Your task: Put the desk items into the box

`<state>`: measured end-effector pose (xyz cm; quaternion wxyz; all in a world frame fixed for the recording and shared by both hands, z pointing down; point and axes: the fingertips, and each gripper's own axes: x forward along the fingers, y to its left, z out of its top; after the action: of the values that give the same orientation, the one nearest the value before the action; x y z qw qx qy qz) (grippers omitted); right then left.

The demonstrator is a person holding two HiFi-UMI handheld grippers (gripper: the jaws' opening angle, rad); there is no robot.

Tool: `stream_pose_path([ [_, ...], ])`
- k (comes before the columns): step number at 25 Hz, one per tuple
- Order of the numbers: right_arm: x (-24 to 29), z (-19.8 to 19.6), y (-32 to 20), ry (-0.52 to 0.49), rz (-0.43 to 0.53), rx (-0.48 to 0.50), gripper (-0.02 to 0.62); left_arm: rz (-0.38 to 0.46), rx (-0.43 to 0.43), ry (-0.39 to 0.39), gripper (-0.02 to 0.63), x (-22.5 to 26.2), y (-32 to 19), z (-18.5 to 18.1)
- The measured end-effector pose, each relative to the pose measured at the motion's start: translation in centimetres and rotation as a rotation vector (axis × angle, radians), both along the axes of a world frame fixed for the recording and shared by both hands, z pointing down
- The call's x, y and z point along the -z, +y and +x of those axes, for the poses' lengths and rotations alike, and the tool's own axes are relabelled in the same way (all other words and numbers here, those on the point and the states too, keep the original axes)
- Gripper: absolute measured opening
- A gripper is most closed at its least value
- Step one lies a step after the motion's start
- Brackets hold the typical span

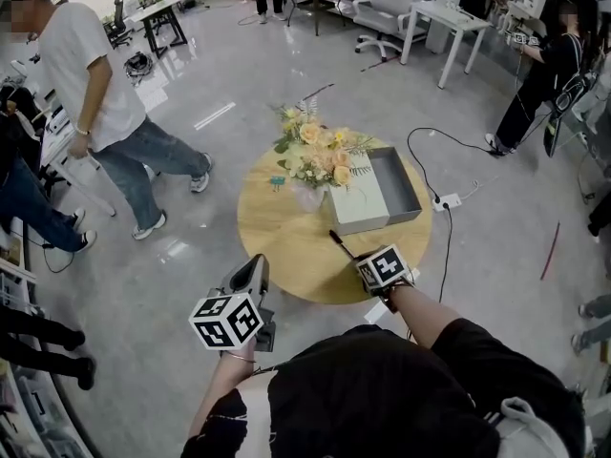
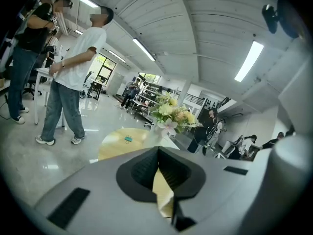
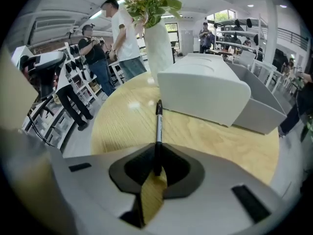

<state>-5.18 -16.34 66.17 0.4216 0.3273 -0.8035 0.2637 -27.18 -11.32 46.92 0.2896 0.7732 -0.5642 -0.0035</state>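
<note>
I count two grippers, and each has its jaws drawn together. The right gripper (image 3: pixel 156 169) is clamped on the one black pen (image 3: pixel 158 131). It grips the pen by its near end, and the capped end points out over the round wooden table (image 1: pixel 286 246) toward the pale lid (image 3: pixel 203 89). I cannot tell from here whether the far tip touches the wood. The left gripper (image 2: pixel 159 161) has its jaws closed with nothing between them, and in the head view it hangs off the table's near left edge. There is one grey box (image 1: pixel 401 184), open, at the far right of the tabletop, with its single lid lying right along its left side. Just left of the lid stands one white vase (image 3: pixel 159 48) holding a bunch of cream and yellow flowers (image 1: pixel 320 151). One small teal clip (image 1: pixel 276 183) lies alone on the wood left of the vase, well apart from the pen. One person in a white shirt (image 1: pixel 91 74) stands on the floor left of the table.
</note>
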Motion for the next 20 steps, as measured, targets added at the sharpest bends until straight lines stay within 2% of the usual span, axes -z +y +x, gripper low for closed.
stream_pose_path([
  [20, -0.10, 0.63, 0.58, 0.070, -0.053, -0.028, 0.049, -0.019, 0.008, -0.005, 0.011, -0.80, -0.32, 0.18],
])
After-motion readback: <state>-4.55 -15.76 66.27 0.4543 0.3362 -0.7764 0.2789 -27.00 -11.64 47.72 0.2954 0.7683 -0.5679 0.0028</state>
